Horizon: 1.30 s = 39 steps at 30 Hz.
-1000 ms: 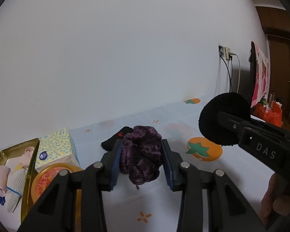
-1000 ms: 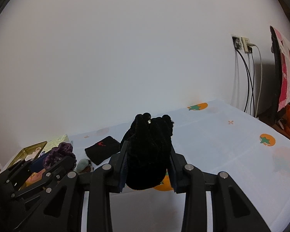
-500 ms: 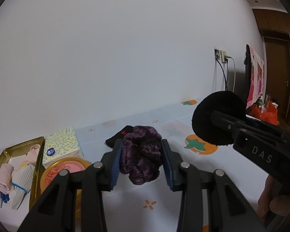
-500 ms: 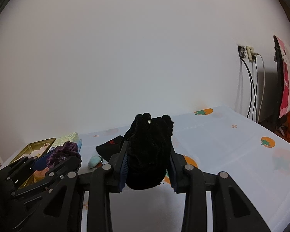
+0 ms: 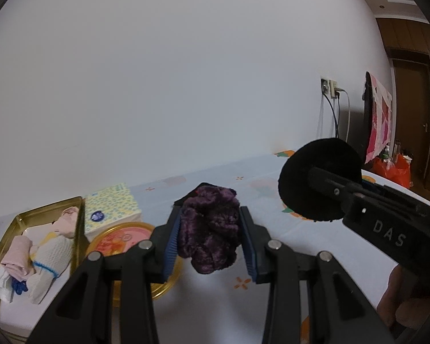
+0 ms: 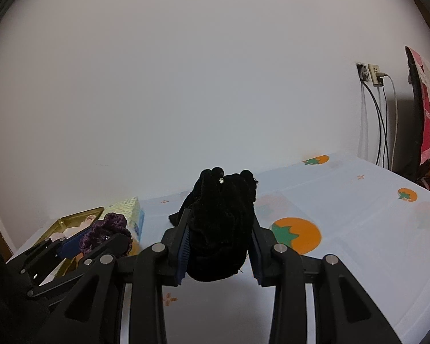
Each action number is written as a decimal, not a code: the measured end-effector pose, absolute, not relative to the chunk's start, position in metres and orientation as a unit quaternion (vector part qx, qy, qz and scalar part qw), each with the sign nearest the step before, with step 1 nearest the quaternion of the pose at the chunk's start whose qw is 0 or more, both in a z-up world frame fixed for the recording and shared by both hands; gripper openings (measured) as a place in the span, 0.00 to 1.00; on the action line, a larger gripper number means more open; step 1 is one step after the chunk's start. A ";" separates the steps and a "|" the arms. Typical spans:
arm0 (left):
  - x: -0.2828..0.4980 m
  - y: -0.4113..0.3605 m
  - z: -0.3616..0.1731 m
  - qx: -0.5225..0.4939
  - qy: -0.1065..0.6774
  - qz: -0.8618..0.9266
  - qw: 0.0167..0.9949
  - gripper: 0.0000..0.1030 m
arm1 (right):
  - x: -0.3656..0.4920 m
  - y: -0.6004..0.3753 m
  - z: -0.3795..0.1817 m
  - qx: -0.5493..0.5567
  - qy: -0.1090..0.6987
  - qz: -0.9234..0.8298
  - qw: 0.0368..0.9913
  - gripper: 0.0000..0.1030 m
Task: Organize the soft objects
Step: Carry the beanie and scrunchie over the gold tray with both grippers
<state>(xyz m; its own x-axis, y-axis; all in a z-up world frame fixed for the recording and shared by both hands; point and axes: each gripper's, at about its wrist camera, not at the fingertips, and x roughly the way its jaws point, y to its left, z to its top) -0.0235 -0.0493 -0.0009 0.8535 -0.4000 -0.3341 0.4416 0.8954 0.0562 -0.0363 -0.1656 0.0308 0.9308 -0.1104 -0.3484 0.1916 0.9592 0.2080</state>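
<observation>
Two soft loads ride above the persimmon-print desk (image 6: 358, 229): our left claw (image 5: 210, 233) pinches a crinkled purple velvet scrunchie (image 5: 209, 229) at centre frame, our right claw (image 6: 219, 242) clamps a fuzzy black plush pouf (image 6: 222, 223), so we judge next comes lowering both into the gold metal tray (image 5: 80, 200) at lower left.

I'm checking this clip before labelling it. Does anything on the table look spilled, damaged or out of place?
Nothing looks spilled or damaged. The left gripper holds a purple scrunchie and the right gripper a black scrunchie, both above the table. One black item lies loose on the tablecloth, outside the gold tin that holds folded cloths.
</observation>
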 end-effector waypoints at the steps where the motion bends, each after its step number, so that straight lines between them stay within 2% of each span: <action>1: -0.024 -0.046 -0.001 0.065 0.158 -0.218 0.961 0.37 | -0.036 -0.162 0.031 0.121 0.169 -0.076 0.975 0.37; 39: -0.038 0.084 0.003 0.033 0.124 -0.160 0.979 0.37 | -0.013 -0.040 0.023 0.105 0.186 0.019 0.977 0.37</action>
